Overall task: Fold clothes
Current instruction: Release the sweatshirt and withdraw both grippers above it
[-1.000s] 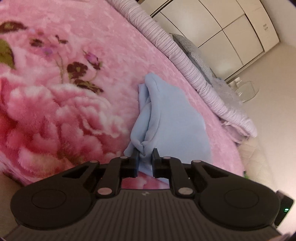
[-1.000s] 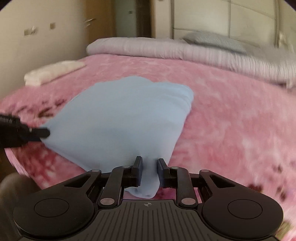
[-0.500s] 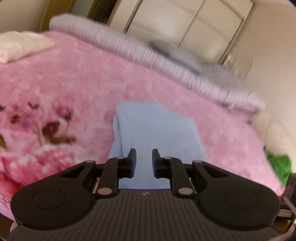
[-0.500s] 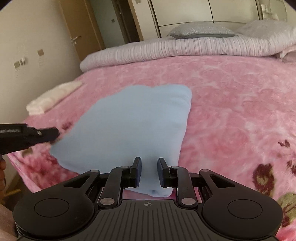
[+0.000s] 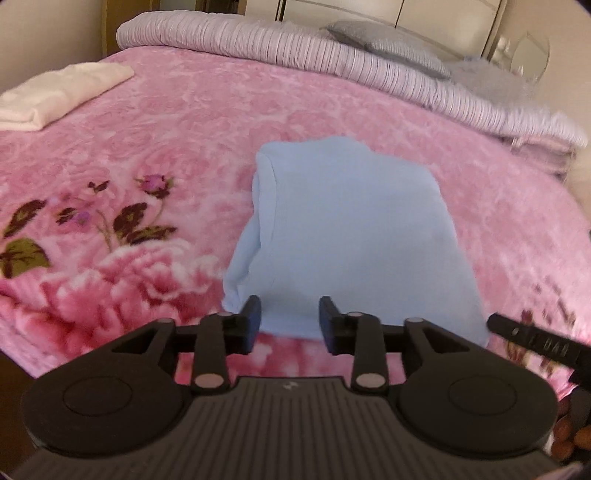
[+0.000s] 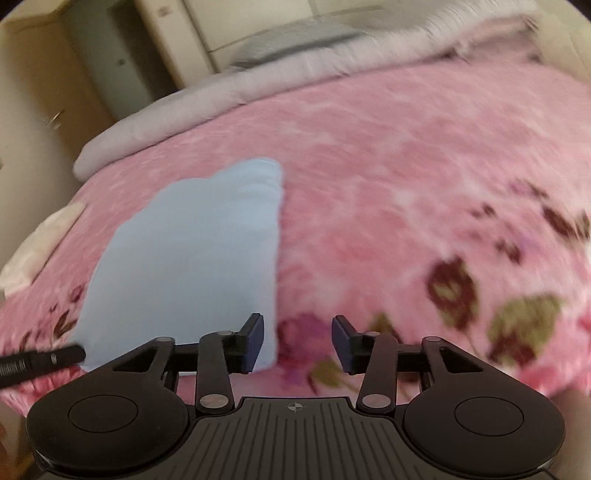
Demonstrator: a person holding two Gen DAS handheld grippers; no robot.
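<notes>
The left gripper (image 5: pixel 290 317) has its fingers (image 5: pixel 252 314) parted and opening wider; the near hem of the light blue folded garment (image 5: pixel 351 236) shows in the gap behind them, but neither pad presses on it. The right gripper (image 6: pixel 297 341) is opening too, its fingers (image 6: pixel 255 341) wide apart over bare blanket, with the garment's near right corner just behind the left finger and nothing clamped.

No brand name or readable writing shows. Each gripper body carries only a small emblem at its centre, too small to make out, and pale marks on the black tip of the right gripper at 4 o'clock in the left wrist view are blurred past reading.

One pink floral blanket (image 5: pixel 166 155) covers the bed and fills most of both views. One lilac striped quilt (image 5: pixel 332 62) lies rolled along the far edge, from 11 to 2 o'clock in the left wrist view. The single blue garment lies flat in the middle of the blanket, folded, its thicker folded edge on the left in the left wrist view. One cream folded cloth (image 5: pixel 55 96) rests at 10 o'clock, well apart from the garment. One grey pillow (image 5: pixel 384 44) sits on the quilt at 1 o'clock. White wardrobe doors (image 6: pixel 236 26) stand behind the bed. In the right wrist view, the left gripper's black tip reaches in at 8 o'clock, beside the garment's near left corner.
</notes>
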